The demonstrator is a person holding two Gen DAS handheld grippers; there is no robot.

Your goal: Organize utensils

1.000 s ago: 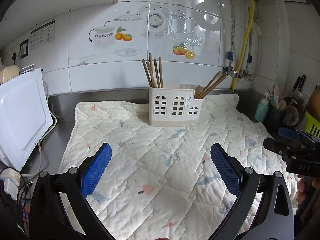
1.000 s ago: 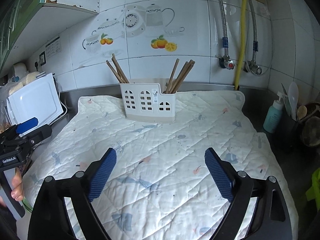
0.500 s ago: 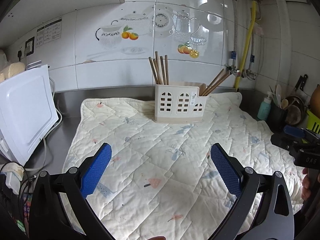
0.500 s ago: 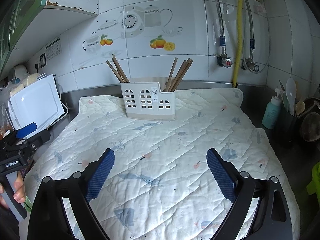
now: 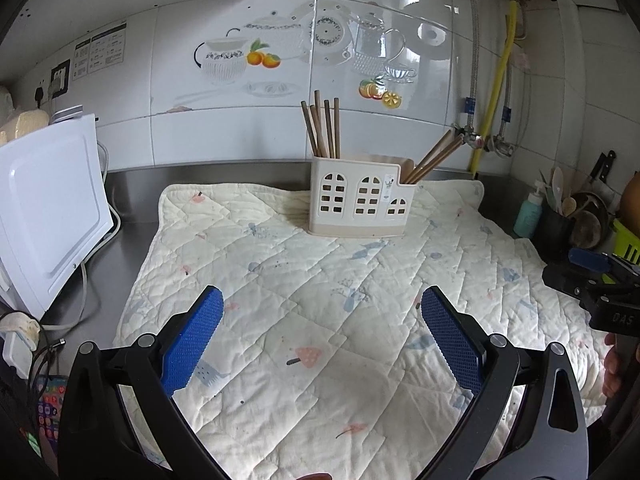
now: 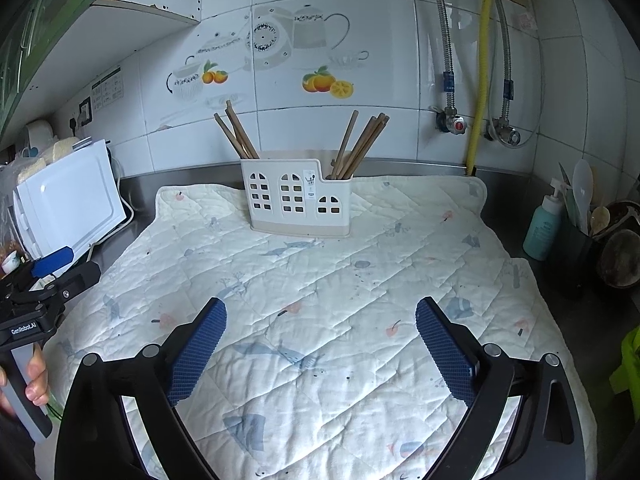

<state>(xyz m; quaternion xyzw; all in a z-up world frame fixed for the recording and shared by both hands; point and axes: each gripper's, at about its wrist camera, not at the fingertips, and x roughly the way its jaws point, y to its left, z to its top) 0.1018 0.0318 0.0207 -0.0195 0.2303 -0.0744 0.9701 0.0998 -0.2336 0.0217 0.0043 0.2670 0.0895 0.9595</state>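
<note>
the quilt (image 5: 320,320) is cream, stitched in diamonds, dotted with small pink and grey-blue prints. the holder (image 5: 360,204) is white with a beige base and arched window cut-outs; its chopsticks (image 5: 324,128) are brown. the left tongs (image 5: 320,332) and right tongs (image 6: 320,336) are black with blue textured pads (image 5: 192,340). the wall tiles (image 5: 280,60) are white with orange fruit pictures. the bottle (image 6: 542,232) is teal.

both views are bright with soft, even daylight; shadows on the quilted mat (image 5: 320,280) are faint. white glare patches sit on the glossy wall tiles (image 5: 420,36) near the top of the left wrist view (weaker in the right wrist view). strong fisheye bending curves the tile lines and the counter's back edge, and the corners fall off to black. focus is sharp throughout, with no motion blur.
</note>
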